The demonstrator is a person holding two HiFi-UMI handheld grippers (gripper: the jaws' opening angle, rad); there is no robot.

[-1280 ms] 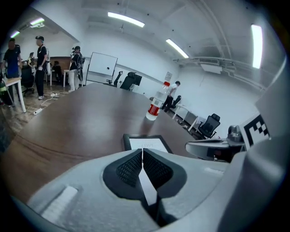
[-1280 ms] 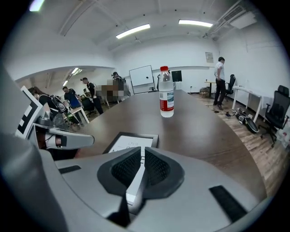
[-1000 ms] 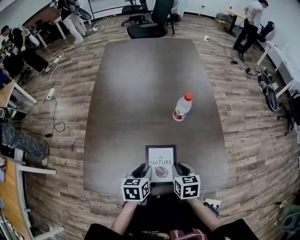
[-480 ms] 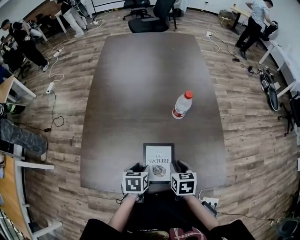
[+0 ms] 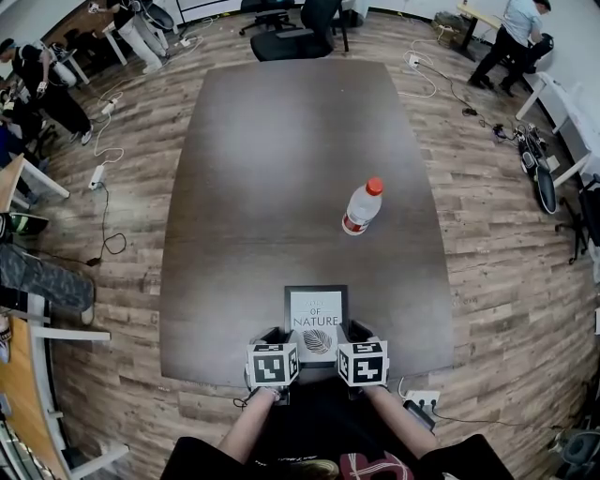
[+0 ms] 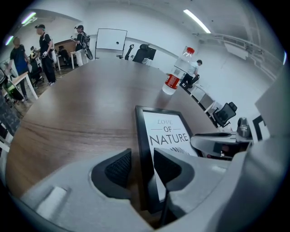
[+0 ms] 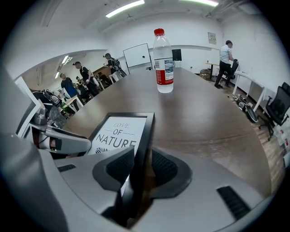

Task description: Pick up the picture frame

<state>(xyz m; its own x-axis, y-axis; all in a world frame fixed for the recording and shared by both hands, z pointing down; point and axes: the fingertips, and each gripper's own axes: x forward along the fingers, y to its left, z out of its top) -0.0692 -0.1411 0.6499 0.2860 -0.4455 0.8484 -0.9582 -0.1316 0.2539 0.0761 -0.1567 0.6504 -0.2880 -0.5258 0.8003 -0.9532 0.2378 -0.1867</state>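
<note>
A black picture frame [image 5: 316,323] with a white "Love of Nature" print lies flat on the brown table [image 5: 281,169], near its front edge. My left gripper [image 5: 281,336] stands at the frame's near left edge. The left border [image 6: 144,136] runs between its pads [image 6: 120,167], with a gap on the outer side. These jaws have just been closing a little. My right gripper [image 5: 349,333] straddles the right border [image 7: 146,136] the same way, its jaws also closing slightly. Neither pair visibly presses on the frame.
A clear water bottle [image 5: 361,208] with a red cap and label stands upright beyond the frame, slightly right. Office chairs [image 5: 295,28] are at the table's far end. People stand at the room's far left [image 5: 42,80] and far right [image 5: 511,37]. Cables lie on the wooden floor.
Both grippers have sunk a little toward the table with the frame between them. The frame now rests slightly nearer the front edge. The bottle has not moved.
</note>
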